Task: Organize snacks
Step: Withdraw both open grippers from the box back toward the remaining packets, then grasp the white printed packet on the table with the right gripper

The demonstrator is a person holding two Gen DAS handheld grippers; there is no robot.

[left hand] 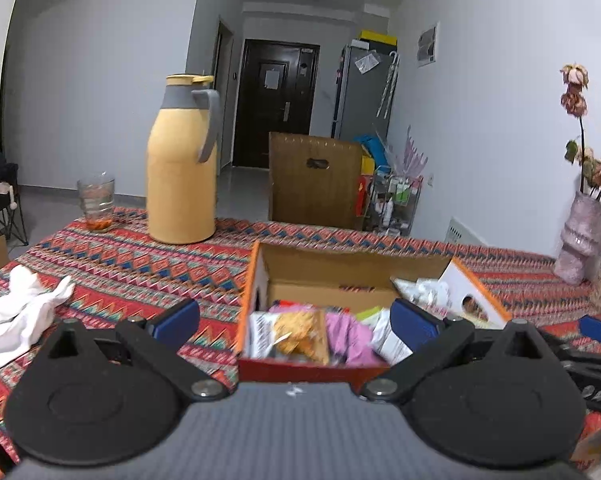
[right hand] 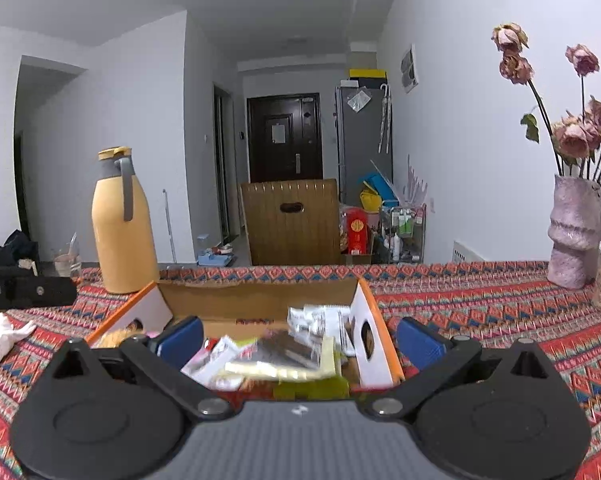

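An open cardboard box (left hand: 340, 268) with orange-edged flaps sits on the patterned tablecloth, holding several snack packets: a yellow crisps bag (left hand: 300, 334), a pink packet (left hand: 350, 336) and white wrappers (left hand: 392, 338). My left gripper (left hand: 296, 320) is open just in front of the box, its blue pads either side of the near wall. In the right wrist view the same box (right hand: 260, 300) holds silver packets (right hand: 316, 318) and a yellow-green packet (right hand: 284, 368). My right gripper (right hand: 300, 340) is open over the box's near right part, nothing between its fingers.
A tall yellow thermos jug (left hand: 182, 160) and a glass (left hand: 96, 202) stand at the back left. A white cloth (left hand: 20, 312) lies at the left. A pink vase with dried roses (right hand: 574, 232) stands at the back right. Beyond the table stands a brown crate (left hand: 314, 178).
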